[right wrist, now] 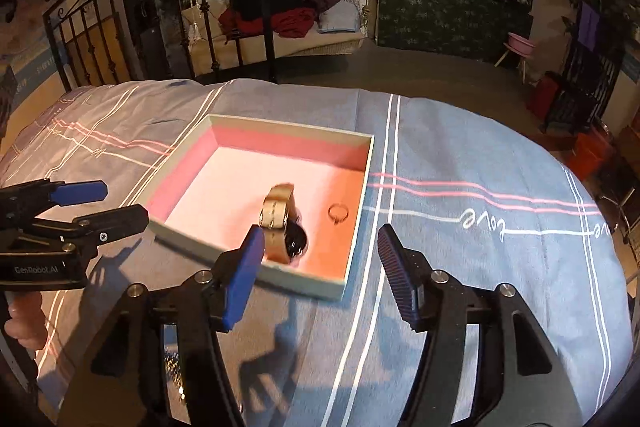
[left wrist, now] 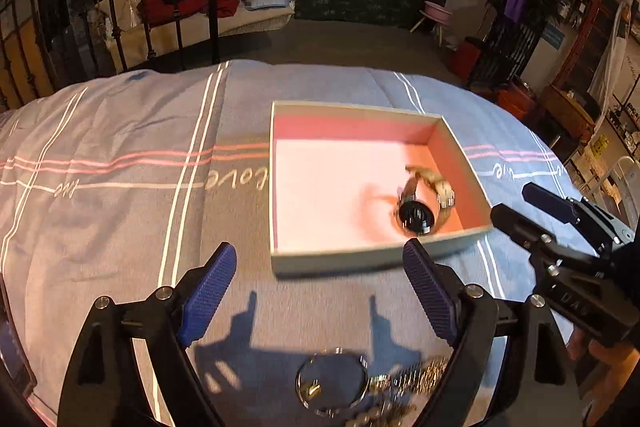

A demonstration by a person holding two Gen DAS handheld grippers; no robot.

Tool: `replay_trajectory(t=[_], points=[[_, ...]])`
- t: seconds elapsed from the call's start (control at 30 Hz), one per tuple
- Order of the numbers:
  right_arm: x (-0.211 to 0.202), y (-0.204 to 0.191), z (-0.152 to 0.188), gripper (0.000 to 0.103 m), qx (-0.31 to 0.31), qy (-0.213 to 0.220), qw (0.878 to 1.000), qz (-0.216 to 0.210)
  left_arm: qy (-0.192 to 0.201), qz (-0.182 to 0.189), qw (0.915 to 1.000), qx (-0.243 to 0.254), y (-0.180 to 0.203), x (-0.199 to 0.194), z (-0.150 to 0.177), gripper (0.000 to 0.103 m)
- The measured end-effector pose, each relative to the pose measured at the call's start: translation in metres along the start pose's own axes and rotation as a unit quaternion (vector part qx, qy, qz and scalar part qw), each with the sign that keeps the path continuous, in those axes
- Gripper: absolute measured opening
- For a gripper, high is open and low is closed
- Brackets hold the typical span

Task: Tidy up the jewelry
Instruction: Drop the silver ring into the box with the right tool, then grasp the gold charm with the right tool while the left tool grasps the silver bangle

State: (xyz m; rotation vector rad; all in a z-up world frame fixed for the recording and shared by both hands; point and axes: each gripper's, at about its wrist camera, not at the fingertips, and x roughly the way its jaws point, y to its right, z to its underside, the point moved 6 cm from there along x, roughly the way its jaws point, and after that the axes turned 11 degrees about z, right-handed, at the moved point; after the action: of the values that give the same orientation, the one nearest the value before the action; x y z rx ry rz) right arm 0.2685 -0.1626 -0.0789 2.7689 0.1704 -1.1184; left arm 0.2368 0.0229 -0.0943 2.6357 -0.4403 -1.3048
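Both tongs, left and right, tilt downward, open and empty, near the box.

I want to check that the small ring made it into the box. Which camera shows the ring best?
The right wrist view. There the ring lies in plain sight on the floor of the box, apart from the watch, toward the right wall. In the left wrist view I cannot make the ring out; that corner shows only the blurred watch.

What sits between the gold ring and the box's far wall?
Nothing: in the right wrist view only bare pink floor lies between the small gold ring and the shallow pink-lined cardboard box's far wall.
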Motion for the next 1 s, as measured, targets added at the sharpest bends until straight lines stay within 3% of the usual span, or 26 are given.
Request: replay_trajectory(t=[0.17, 0.37, 0.5, 0.9, 0.97, 1.0], points=[[-0.032, -0.012, 0.06, 0.067, 0.012, -0.023, 0.998, -0.05, -0.041, 0.0, 0.9992, -0.006, -0.008, -0.001, 0.065, 0.083], [-0.045, -0.022, 0.108, 0.067, 0.031, -0.058, 0.995, -0.07, -0.068, -0.036, 0.9967, 0.023, -0.011, 0.017, 0.079, 0.082], [-0.042, -0.022, 0.113, 0.067, 0.034, -0.062, 0.995, -0.064, -0.078, -0.042, 0.9946, 0.052, -0.003, 0.029, 0.074, 0.082], [-0.038, -0.027, 0.116, 0.068, 0.024, -0.068, 0.995, -0.066, -0.076, -0.01, 0.9966, 0.032, 0.007, 0.034, 0.07, 0.082], [-0.037, -0.029, 0.116, 0.068, 0.02, -0.069, 0.995, -0.065, -0.079, -0.029, 0.9949, 0.055, 0.011, 0.037, 0.073, 0.075], [-0.037, -0.03, 0.116, 0.068, 0.019, -0.072, 0.995, -0.065, -0.078, -0.035, 0.9944, 0.063, 0.012, 0.037, 0.074, 0.065]])
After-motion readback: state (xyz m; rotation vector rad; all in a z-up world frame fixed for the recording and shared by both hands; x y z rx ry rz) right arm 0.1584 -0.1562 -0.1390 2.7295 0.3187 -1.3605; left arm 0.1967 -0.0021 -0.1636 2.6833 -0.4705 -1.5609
